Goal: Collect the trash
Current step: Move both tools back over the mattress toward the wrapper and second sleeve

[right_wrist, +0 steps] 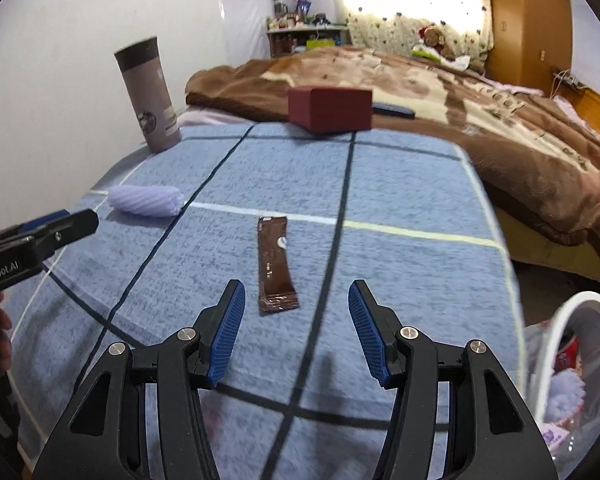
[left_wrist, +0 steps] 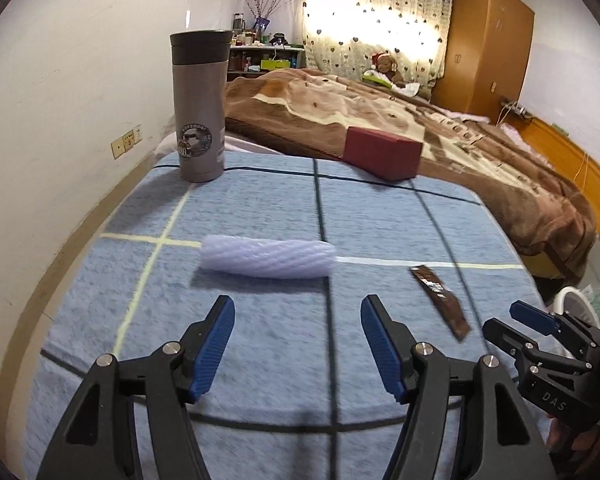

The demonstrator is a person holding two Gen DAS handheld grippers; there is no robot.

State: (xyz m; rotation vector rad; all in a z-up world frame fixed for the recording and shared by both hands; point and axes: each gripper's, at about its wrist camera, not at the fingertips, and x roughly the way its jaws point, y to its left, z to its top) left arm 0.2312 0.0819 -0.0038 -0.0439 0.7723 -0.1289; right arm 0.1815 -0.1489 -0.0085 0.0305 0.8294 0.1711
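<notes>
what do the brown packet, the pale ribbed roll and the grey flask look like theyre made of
Brown packet: likely glossy plastic or foil film; flat, shiny, crimped ends.
Pale ribbed roll: seems soft foam or plastic netting; matte lavender-white with a twisted ribbed texture, though blurred.
Grey flask: probably brushed metal with a dark plastic lid; smooth dull sheen and a printed emblem.

Glaring curtain (left_wrist: 374, 16), fisheye-warped, blurry edges.

"DAS" on the right tongs (left_wrist: 540, 322); "enRobot.AI" on the left tongs (right_wrist: 60, 222)
</notes>
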